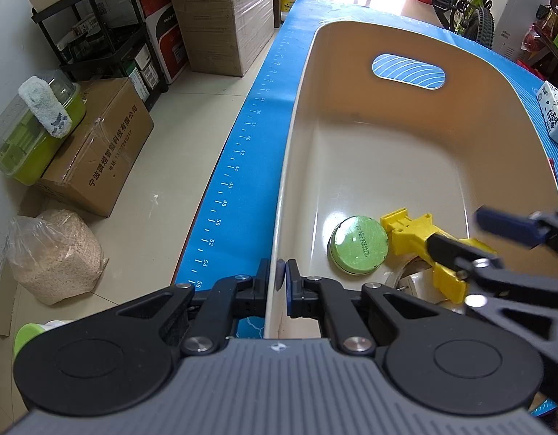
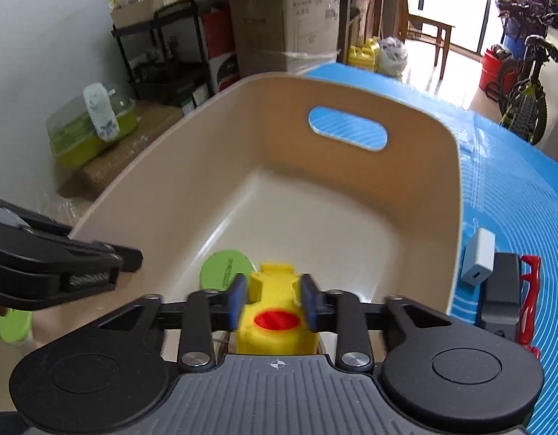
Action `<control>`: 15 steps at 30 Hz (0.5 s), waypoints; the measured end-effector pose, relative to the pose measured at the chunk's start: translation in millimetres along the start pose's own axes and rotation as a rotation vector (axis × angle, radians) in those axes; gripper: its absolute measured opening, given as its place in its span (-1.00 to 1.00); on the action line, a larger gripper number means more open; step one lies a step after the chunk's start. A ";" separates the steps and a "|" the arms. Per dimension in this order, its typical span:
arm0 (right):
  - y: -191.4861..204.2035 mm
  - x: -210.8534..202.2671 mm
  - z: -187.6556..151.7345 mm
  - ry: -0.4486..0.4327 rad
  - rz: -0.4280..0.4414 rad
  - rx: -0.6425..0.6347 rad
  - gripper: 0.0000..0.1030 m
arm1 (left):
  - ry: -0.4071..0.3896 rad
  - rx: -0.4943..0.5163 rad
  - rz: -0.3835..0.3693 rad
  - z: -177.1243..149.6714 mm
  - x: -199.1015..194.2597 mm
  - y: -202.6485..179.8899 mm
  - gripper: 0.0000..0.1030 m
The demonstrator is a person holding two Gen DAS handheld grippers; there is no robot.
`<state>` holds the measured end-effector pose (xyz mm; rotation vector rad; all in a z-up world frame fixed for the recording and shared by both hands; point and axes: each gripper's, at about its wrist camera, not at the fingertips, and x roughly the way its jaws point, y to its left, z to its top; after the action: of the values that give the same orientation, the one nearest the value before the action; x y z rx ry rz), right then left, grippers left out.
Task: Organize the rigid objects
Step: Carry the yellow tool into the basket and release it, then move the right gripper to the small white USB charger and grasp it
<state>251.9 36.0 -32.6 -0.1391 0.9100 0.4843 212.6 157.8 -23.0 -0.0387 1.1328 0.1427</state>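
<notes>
The left tongs [image 1: 281, 282] are clamped on the near rim of a beige tub [image 1: 387, 137] on the blue tabletop [image 1: 242, 181]. The right tongs [image 2: 273, 299] stand apart around a yellow plastic part [image 2: 275, 322], pads seemingly just off its sides. It lies in the tub at 3 o'clock of a green lid [image 1: 358, 245]. Risks: it may snag a pad as the tongs lift, or knock the lid.

- Both pictures are bright; daylight comes from the doorway [image 2: 456, 3] at the far end, which is overexposed.
- The tub [image 1: 351, 152] floor shows soft glare.
- The right wrist view is motion-blurred.
- Fisheye bends the edges; corners are dark.
</notes>
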 end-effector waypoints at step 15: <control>-66.4 -71.1 18.6 -0.205 -0.109 0.092 0.25 | 0.000 0.000 0.000 0.3 -0.3 0.4 -0.81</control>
<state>259.2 -41.3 29.0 -0.0532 0.7183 0.3477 212.7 158.2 -22.6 -0.0390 1.1329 0.1430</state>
